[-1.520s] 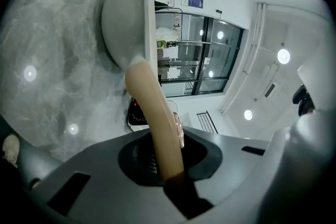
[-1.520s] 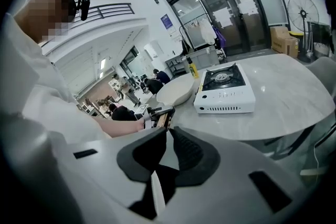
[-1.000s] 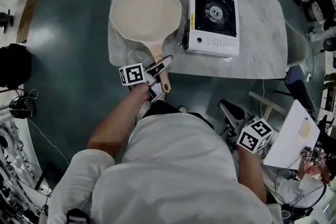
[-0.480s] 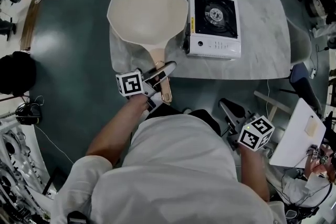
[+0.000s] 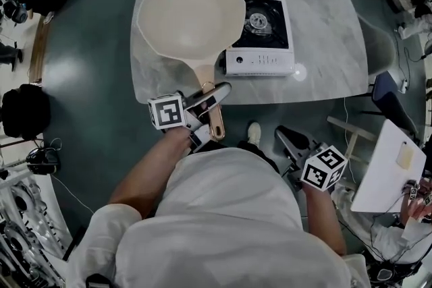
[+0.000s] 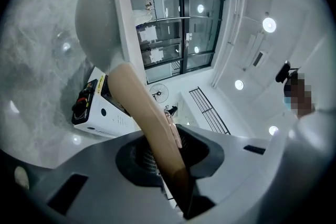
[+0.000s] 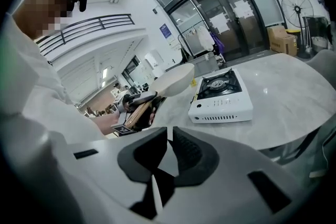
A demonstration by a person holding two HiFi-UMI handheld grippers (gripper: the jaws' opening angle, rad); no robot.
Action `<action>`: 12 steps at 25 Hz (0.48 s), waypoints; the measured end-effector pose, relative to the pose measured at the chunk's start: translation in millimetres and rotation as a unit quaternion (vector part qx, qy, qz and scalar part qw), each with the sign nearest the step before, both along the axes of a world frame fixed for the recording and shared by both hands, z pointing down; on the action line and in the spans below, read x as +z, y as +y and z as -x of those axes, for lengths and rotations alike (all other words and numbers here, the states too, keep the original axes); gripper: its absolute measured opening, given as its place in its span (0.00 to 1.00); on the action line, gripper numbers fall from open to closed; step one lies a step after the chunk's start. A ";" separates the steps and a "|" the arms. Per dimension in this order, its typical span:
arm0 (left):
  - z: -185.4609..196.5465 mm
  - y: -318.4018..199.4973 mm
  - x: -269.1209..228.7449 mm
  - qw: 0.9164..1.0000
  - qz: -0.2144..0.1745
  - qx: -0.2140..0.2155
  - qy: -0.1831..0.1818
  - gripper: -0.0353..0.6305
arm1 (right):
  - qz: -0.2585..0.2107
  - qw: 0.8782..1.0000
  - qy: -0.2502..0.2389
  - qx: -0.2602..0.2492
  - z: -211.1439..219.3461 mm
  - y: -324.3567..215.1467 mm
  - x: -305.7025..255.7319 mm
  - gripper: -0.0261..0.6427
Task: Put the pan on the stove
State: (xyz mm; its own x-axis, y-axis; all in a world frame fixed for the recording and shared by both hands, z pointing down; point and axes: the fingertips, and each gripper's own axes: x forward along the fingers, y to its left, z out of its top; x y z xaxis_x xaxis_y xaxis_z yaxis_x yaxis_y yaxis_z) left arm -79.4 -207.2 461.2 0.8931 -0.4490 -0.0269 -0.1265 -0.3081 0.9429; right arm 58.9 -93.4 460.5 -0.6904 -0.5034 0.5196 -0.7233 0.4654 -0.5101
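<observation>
Two grippers. L gripper jaws hold pan handle, opening a bit; R gripper jaws clenched, empty. Only left gripper view shows pan's underside. Pan's higher now, over stove edge.

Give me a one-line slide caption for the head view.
Left tool grips the handle of the cream pan, holding it over the marble table beside the portable stove.

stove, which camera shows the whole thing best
The right gripper view: the stove sits whole and unblocked, burner and front panel both visible. The head view shows it from above, but the pan covers one edge. The left gripper view catches only a corner with the knob, behind the pan's handle.
</observation>
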 end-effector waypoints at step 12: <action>-115.7 -22.9 -20.6 0.999 0.001 0.033 0.029 0.20 | -0.013 1.000 -0.010 0.027 -103.4 -6.6 -5.1 0.10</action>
State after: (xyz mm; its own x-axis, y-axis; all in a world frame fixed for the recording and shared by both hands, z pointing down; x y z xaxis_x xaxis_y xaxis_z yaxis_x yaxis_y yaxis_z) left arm 36.4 -230.1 440.6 0.9181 -0.3886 -0.0786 -0.0507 -0.3118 0.9488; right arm 162.3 -100.0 455.3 -0.6720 -0.5533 0.4923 -0.7375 0.4396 -0.5127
